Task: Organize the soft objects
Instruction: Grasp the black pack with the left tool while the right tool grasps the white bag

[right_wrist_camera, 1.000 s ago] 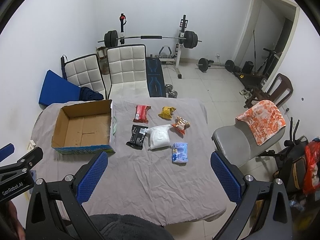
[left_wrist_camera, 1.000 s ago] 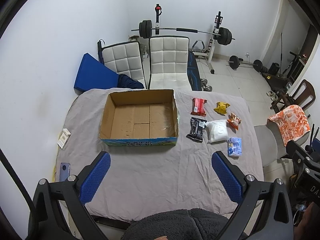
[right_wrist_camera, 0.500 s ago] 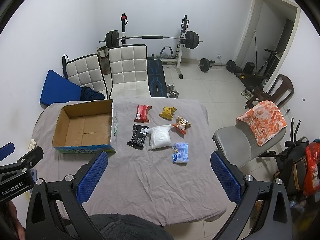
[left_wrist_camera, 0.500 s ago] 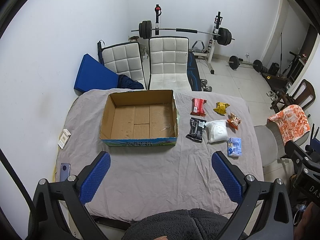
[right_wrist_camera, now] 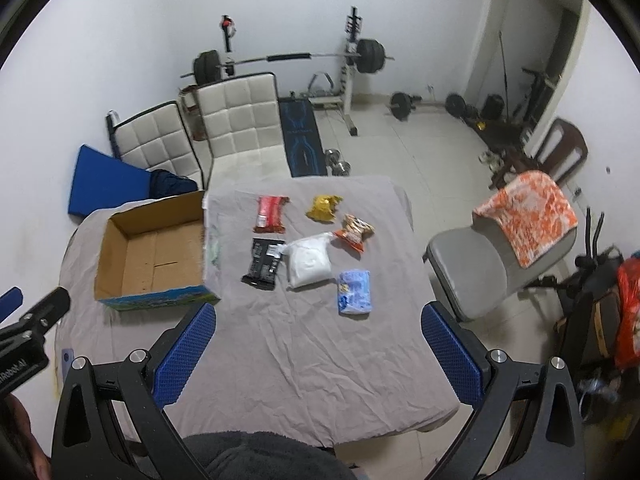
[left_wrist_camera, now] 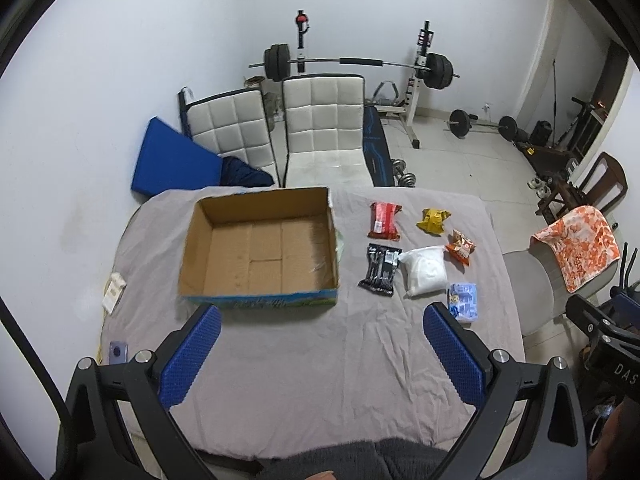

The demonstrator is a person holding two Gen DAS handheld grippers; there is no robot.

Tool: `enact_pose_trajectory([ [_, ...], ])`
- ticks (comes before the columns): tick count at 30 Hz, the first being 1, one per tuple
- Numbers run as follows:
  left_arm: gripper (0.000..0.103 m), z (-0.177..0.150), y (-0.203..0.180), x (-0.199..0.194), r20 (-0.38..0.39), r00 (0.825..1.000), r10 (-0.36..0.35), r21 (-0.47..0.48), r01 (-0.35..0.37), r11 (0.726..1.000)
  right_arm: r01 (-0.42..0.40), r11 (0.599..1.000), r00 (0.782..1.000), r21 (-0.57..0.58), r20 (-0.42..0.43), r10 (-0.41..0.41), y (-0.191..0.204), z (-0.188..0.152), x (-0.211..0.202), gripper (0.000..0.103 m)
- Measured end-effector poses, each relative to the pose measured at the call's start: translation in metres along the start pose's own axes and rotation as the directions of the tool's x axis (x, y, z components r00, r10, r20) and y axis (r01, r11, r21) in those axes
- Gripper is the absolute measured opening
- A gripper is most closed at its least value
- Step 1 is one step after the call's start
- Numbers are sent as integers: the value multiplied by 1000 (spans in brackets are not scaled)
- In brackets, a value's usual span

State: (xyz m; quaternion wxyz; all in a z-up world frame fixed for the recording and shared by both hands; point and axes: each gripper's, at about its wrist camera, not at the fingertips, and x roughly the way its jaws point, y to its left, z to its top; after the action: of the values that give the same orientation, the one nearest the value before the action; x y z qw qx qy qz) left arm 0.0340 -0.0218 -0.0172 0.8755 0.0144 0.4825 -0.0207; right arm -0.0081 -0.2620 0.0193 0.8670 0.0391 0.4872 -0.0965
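Six soft packets sat on grey-clothed tabletop (left_wrist_camera: 304,360), right of empty cardboard box (left_wrist_camera: 260,248): red (left_wrist_camera: 383,220), yellow (left_wrist_camera: 433,220), orange (left_wrist_camera: 460,247), black (left_wrist_camera: 379,270), white (left_wrist_camera: 425,271), blue (left_wrist_camera: 463,301). Left hand-held gripper (left_wrist_camera: 320,356) spread wide, gripping nothing, hovering near table edge. Right hand-held gripper (right_wrist_camera: 318,354) same deal, released, above cloth.

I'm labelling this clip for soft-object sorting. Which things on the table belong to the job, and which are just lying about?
Job:
box
red packet
yellow packet
orange packet
black packet
white bag
blue packet
left gripper and right gripper, both open

Lying about:
phone
small carton
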Motion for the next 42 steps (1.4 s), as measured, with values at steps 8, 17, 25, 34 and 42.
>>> enact_pose_trajectory([
  [8,103,33,-51,118,-128,992,3,68,5,998,54,998,991,20,-125,-51,-53,28,114,103],
  [17,103,39,-85,266,-254,953,164,122,-137,983,-84,996,927,-3,-367,77,-42,46,347,103],
  [25,103,40,-82,332,-312,917,248,121,-220,968,-111,993,854,-37,-515,76,11,38,493,103],
  [34,103,44,-113,366,-353,920,170,164,-118,979,-106,994,800,-4,-594,82,-8,27,530,88],
  [42,103,39,-146,454,-504,850,152,250,-25,968,-97,995,783,25,-615,92,-55,28,529,87],
])
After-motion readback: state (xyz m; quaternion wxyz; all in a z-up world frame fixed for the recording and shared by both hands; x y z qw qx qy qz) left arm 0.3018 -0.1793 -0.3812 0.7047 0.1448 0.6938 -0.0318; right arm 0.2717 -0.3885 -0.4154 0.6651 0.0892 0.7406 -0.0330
